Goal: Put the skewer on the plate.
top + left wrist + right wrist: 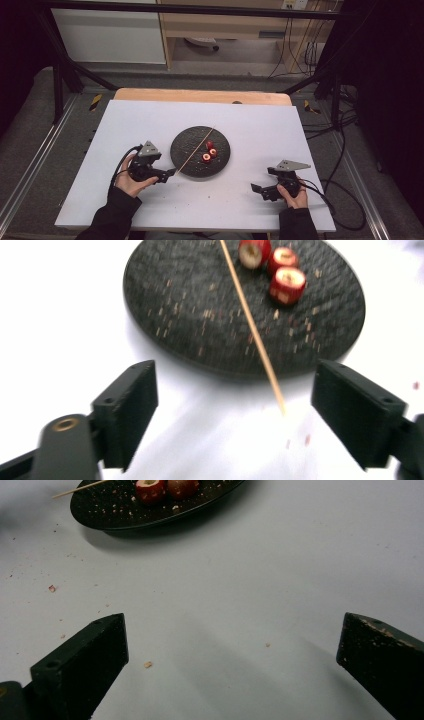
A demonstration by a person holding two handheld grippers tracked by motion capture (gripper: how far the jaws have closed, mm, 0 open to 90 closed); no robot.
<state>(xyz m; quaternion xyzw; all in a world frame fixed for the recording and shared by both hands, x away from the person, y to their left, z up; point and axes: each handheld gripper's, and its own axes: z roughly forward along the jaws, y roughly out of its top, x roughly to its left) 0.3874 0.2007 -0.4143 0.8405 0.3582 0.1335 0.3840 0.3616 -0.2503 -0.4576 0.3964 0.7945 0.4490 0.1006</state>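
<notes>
A round black plate (192,159) lies in the middle of the white table top. Three red fruit pieces (209,151) sit on its right half, and a thin wooden skewer (196,148) lies across it with its near end past the rim. In the left gripper view the skewer (252,330) ends between the wide-apart jaws and the fruit pieces (287,284) lie beyond it. My left gripper (169,173) is open just left of the plate. My right gripper (256,189) is open over bare table at the front right, with the plate (115,516) far ahead.
The white board (125,130) covers a wooden table whose far edge shows behind it. Small crumbs (52,588) dot the surface near the plate. A black metal frame and cables stand around the table, with cables thick at the right (345,125).
</notes>
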